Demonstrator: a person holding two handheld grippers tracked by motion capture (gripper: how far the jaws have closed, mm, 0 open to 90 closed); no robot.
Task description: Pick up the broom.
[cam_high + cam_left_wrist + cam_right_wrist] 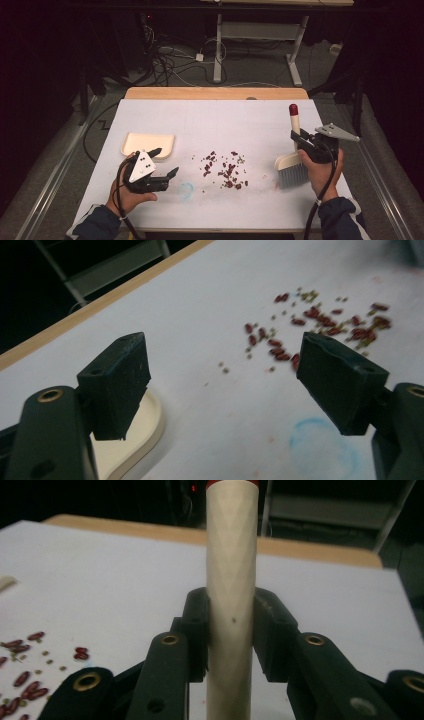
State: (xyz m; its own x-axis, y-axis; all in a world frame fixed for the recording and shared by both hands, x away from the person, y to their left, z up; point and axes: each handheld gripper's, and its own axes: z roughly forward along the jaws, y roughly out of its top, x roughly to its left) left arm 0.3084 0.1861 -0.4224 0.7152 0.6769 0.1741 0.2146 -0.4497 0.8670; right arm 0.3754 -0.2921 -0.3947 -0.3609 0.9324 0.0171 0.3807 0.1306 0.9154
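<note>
My right gripper (305,141) is clamped on the cream handle of a small brush (292,165), whose grey bristles rest on the white table (210,120) just right of a scatter of red beans and small seeds (225,170) near the middle. My left gripper (162,167) hangs wide open and empty at the near left, just beside a cream dustpan tray (148,144) that lies farther back. I judge this is the start of a sweep-up: next I would need to take the tray with the left gripper, set its edge left of the beans, and draw the brush leftward through them.
</note>
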